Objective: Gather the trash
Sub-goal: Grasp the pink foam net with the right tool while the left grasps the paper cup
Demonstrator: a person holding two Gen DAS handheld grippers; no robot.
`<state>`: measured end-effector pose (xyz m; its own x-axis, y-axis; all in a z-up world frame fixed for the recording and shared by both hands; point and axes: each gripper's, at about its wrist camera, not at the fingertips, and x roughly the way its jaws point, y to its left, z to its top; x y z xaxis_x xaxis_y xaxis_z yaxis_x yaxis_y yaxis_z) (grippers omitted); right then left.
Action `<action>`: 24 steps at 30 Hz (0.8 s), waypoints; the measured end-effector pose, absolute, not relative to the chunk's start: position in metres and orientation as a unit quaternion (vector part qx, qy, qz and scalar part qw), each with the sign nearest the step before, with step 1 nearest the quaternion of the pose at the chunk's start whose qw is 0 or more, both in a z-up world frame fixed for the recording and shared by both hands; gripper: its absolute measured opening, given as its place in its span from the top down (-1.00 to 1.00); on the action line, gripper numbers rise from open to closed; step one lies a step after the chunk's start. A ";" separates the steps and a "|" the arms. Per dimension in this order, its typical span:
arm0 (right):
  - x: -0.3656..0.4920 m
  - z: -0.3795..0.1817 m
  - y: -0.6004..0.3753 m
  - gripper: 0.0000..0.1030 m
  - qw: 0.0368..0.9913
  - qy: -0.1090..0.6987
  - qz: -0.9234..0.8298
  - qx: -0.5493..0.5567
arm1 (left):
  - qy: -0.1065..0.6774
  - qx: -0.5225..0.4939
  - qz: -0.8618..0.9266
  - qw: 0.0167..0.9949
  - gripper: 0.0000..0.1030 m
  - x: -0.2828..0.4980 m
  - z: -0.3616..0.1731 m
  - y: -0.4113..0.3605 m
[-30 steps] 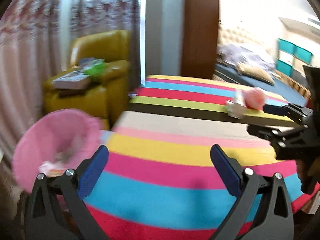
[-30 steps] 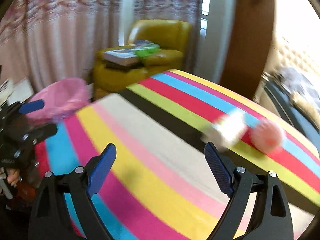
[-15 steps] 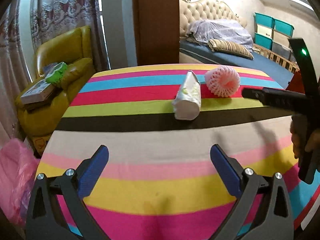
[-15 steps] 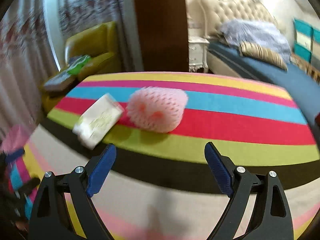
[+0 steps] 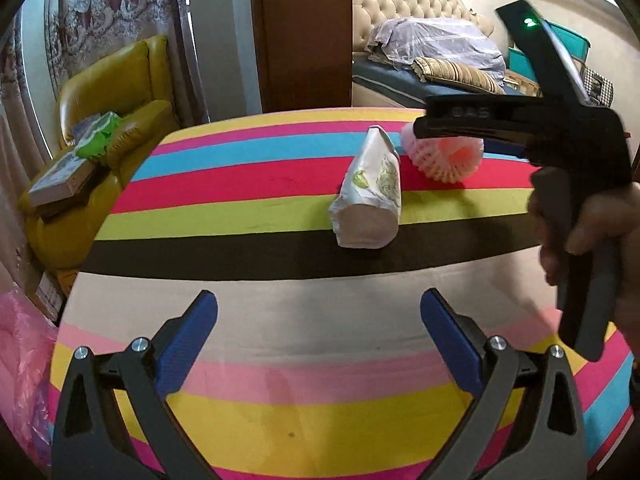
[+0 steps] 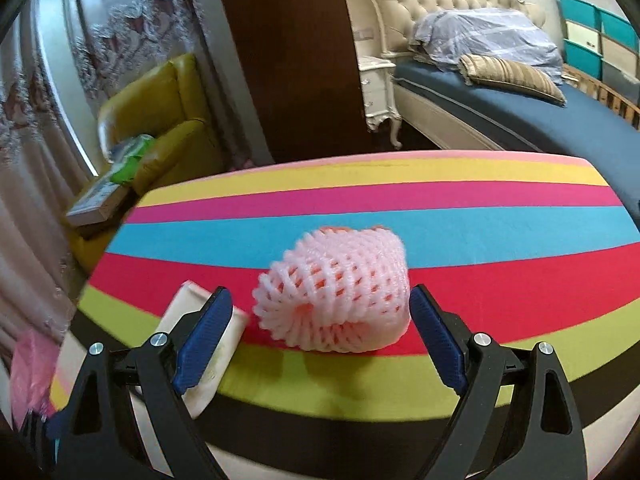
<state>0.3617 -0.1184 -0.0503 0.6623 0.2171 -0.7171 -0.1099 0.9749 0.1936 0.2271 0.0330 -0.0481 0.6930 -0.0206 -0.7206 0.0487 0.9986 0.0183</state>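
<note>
**Pink foam net framed by your right jaws**

Left wrist view: your left gripper [image 5: 319,330] hovers, jaws spread, over the striped tabletop [image 5: 240,344], well short of the white packet [image 5: 370,196].

Right wrist view: your right gripper [image 6: 320,328], jaws spread, brackets the pink foam net [image 6: 336,292] without pinching it.

Home bedroom: tufted-headboard bed [image 6: 500,92], yellow leather armchair [image 5: 116,92], lace curtains [image 6: 116,32], white nightstand [image 6: 378,92], striped tablecloth [image 5: 280,420].
</note>
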 end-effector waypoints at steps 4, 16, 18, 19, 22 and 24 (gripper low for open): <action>0.372 -0.064 -0.125 -0.63 0.902 0.419 0.084 0.068 | 0.404 -0.001 -0.021 0.915 -0.91 0.239 -0.051 0.035; 0.338 -0.058 -0.165 0.16 0.917 0.376 0.120 0.056 | 0.422 -0.013 -0.023 0.906 -0.91 0.281 -0.056 0.015; 0.327 -0.058 -0.178 0.16 0.918 0.372 0.122 0.062 | 0.421 -0.014 -0.025 0.906 -0.91 0.287 -0.057 0.010; 0.321 -0.058 -0.184 0.16 0.919 0.370 0.122 0.065 | 0.422 -0.012 -0.025 0.906 -0.91 0.292 -0.057 0.006; 0.306 -0.059 -0.201 0.16 0.919 0.367 0.122 0.074 | 0.428 -0.007 -0.022 0.903 -0.89 0.307 -0.059 -0.002; 0.297 -0.059 -0.212 0.16 0.920 0.365 0.120 0.081 | 0.432 -0.011 -0.021 0.901 -0.88 0.317 -0.060 -0.007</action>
<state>0.2968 -0.2116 -0.0593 0.7043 0.2797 -0.6525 -0.1617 0.9582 0.2361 0.3174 -0.0065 -0.0602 0.6255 -0.0479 -0.7788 0.0283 0.9989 -0.0387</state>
